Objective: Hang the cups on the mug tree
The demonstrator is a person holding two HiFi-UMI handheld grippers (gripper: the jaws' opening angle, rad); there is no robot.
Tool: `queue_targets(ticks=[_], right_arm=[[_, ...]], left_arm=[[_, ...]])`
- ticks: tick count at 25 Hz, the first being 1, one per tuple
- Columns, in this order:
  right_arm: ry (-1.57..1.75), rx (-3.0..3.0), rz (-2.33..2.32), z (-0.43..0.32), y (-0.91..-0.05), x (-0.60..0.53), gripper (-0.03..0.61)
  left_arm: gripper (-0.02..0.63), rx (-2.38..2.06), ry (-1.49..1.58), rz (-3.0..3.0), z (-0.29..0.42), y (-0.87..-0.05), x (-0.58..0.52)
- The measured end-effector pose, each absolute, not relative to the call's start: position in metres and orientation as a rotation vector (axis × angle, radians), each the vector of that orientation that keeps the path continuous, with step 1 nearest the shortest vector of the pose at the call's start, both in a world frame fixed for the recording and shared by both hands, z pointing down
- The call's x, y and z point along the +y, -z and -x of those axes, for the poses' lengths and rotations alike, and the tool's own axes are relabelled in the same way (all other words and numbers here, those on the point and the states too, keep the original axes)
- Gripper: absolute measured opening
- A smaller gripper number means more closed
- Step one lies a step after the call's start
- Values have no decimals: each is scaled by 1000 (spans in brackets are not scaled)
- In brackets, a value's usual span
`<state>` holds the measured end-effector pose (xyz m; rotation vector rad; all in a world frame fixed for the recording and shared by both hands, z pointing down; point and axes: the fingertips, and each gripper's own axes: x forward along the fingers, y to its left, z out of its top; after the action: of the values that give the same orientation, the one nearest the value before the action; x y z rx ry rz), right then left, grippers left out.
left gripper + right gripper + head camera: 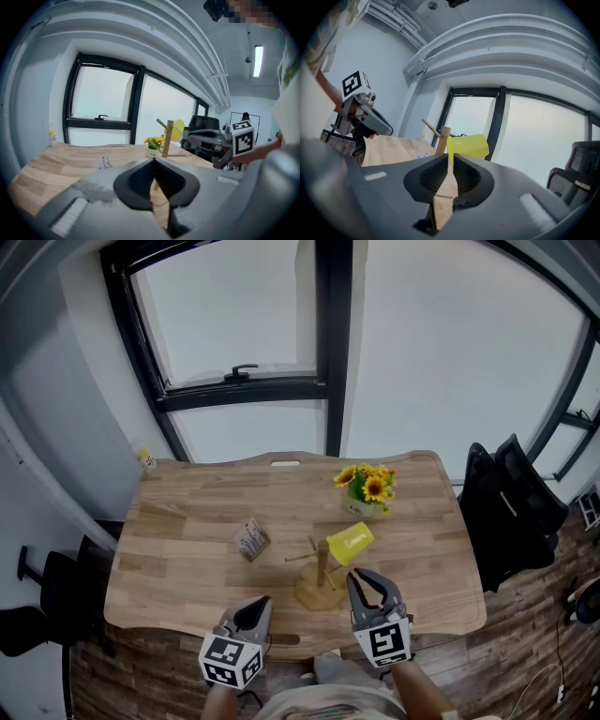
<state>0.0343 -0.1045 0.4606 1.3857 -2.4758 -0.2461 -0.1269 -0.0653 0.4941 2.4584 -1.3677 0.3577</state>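
Note:
A yellow cup [349, 542] hangs tipped on its side on an upper peg of the wooden mug tree [322, 570], near the table's front edge. My right gripper [360, 576] sits just in front of the cup. Its jaws stand a narrow gap apart with nothing between them. In the right gripper view the cup [468, 145] and the tree's post [442, 139] lie just past the right gripper [451, 157]. My left gripper [263, 600] hovers left of the tree's base, tips together and empty. From the left gripper [154, 160] the tree [167, 138] and cup [177, 130] stand ahead.
A pot of sunflowers [367, 488] stands behind the tree. A small printed card [250, 538] rests to the tree's left on the wooden table [187, 521]. A little bottle [147, 459] is at the far left corner. A black chair [511, 502] is right of the table.

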Motion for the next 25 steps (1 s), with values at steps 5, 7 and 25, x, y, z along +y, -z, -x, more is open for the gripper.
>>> queue_targets(ticks=[5, 7, 25], right_arm=[[198, -2511, -1409, -36, -457, -104, 34], [154, -2529, -1420, -37, -456, -103, 25], [-170, -2633, -1394, -30, -456, -87, 2]], left_arm=[[5, -1365, -342, -2475, 122, -490, -67], [5, -1365, -332, -2481, 119, -488, -67], [5, -1265, -272, -2574, 75, -474, -68]])
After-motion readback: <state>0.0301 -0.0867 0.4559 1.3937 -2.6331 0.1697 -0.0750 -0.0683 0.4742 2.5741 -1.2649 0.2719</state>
